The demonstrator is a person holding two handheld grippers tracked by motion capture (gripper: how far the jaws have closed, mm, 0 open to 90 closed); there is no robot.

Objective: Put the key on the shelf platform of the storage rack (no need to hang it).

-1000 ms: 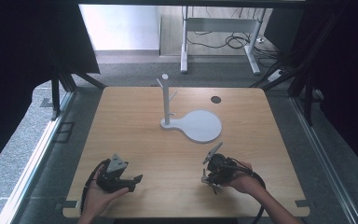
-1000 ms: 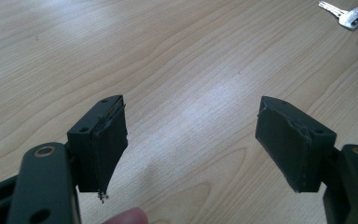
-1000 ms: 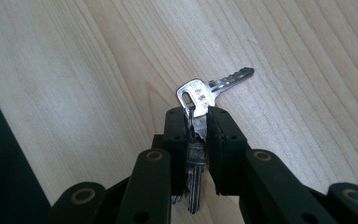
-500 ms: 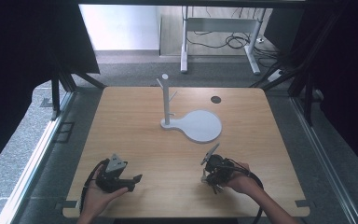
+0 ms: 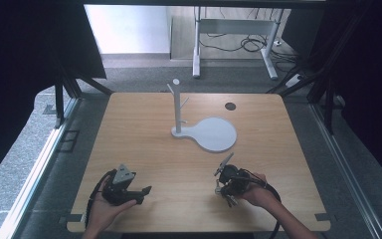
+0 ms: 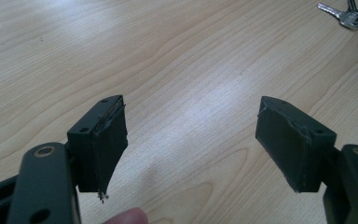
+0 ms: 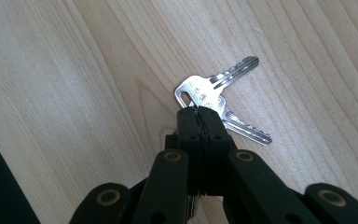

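Closing over the last moments, the right gripper's (image 7: 199, 112) jaws now stand together, clamped on the heads of the keys (image 7: 214, 95), where the earlier high view showed them a little wider; neither hand has shifted. Two silver keys lie flat on the worktop (image 7: 74, 70) right at the tips of those jaws, their blades fanning away from the jaws in a V, one up and away, the other off to the side. Seen from the high view, the bunch sits at the near right of the worktop, under the right gripper (image 5: 227, 185), with the right hand (image 5: 258, 194) behind it. Any lift, I judge, goes straight up from here, since the grip is on the heads and the blades hang free ahead. Well apart to the left, the left gripper (image 5: 129, 191) rests with its jaws wide apart and nothing between them. Farther back stands a white peg stand (image 5: 178, 107) on its round base (image 5: 214, 134).
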